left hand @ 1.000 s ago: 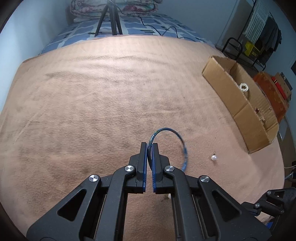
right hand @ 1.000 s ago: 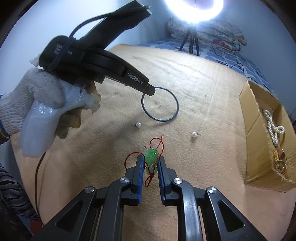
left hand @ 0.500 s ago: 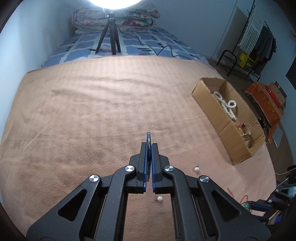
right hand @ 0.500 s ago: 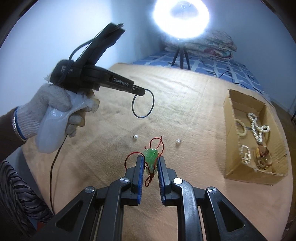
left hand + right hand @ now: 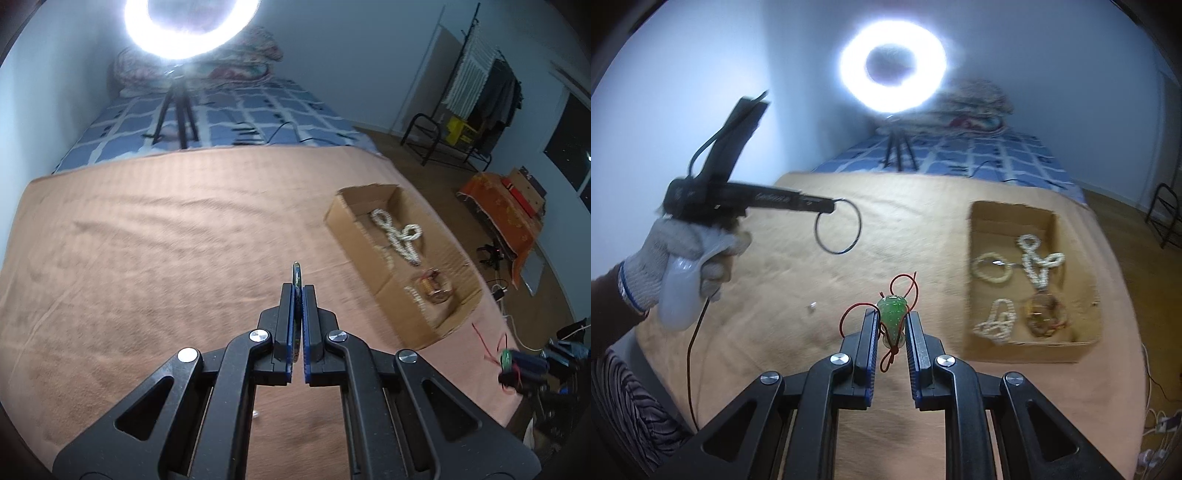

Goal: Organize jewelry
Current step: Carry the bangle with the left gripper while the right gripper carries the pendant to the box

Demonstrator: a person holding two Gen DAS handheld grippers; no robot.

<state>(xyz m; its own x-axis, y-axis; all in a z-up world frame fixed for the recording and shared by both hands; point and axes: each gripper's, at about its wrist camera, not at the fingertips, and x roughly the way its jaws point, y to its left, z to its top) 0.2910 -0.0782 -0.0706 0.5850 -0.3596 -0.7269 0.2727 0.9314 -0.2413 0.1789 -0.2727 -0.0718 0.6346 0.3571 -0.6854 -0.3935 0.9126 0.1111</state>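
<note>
My left gripper (image 5: 297,291) is shut on a thin blue bangle (image 5: 296,273), seen edge-on; in the right wrist view the bangle (image 5: 837,226) hangs as a full ring from the left gripper (image 5: 831,204), high above the blanket. My right gripper (image 5: 891,319) is shut on a green pendant (image 5: 892,315) with a red cord, also lifted; it shows at the far right of the left wrist view (image 5: 506,360). An open cardboard box (image 5: 975,332) on the right holds pearl necklaces (image 5: 1038,262) and a gold piece (image 5: 1043,314).
A peach blanket (image 5: 147,258) covers the bed. One small pearl earring (image 5: 812,305) lies on it left of the pendant. A ring light on a tripod (image 5: 177,110) stands at the far end. Floor, chair and clothes rack are right of the bed.
Both grippers have risen well above the blanket with their pieces. The box has come into fuller view, and the left gripper has swung toward it.
</note>
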